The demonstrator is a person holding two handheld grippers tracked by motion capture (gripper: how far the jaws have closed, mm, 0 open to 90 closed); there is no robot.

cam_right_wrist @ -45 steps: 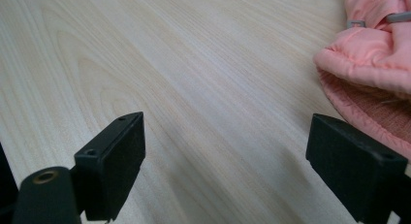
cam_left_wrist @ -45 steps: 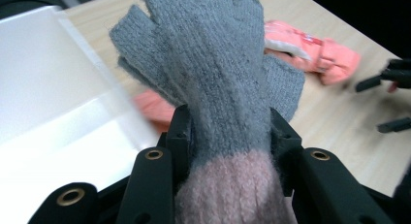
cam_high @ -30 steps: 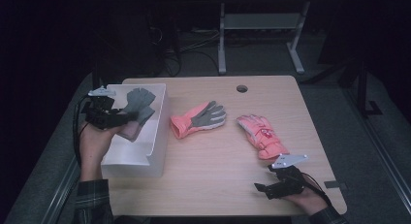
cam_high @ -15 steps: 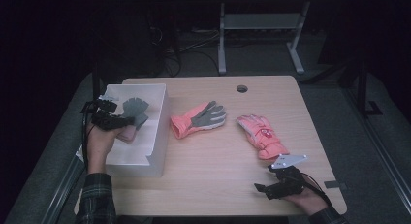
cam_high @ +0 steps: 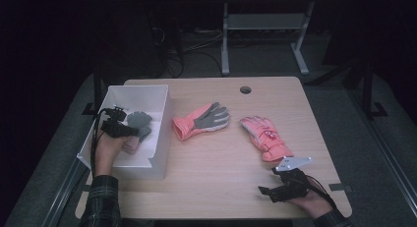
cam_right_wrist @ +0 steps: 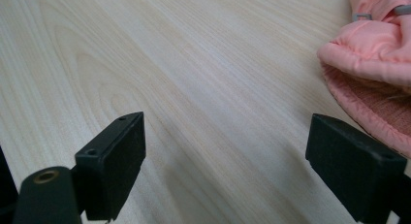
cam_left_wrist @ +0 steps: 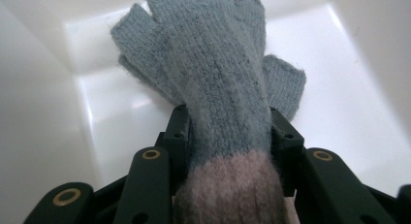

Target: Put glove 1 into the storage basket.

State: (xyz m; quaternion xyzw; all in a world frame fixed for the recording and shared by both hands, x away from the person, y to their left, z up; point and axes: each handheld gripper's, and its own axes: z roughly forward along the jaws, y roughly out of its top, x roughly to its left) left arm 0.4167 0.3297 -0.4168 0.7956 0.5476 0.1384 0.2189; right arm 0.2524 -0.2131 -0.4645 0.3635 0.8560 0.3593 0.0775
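The grey knit glove (cam_left_wrist: 228, 83) loses its fingertips past the twelve o'clock edge of the left gripper view; its pink cuff runs off at six.

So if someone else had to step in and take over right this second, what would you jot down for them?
Left gripper: jaws shut on the grey knit glove, held by its pinkish cuff inside the white bin; not released yet.
Right gripper: jaws open and holding nothing, low over the wooden table at the near right, beside the cuff of the pink glove.
The pink and grey glove lies palm up mid-table, just right of the bin; the pink glove lies further right.
Done, as it looks: one glove brought into the bin.
Probably left: let go of it, then bin the two on the table.
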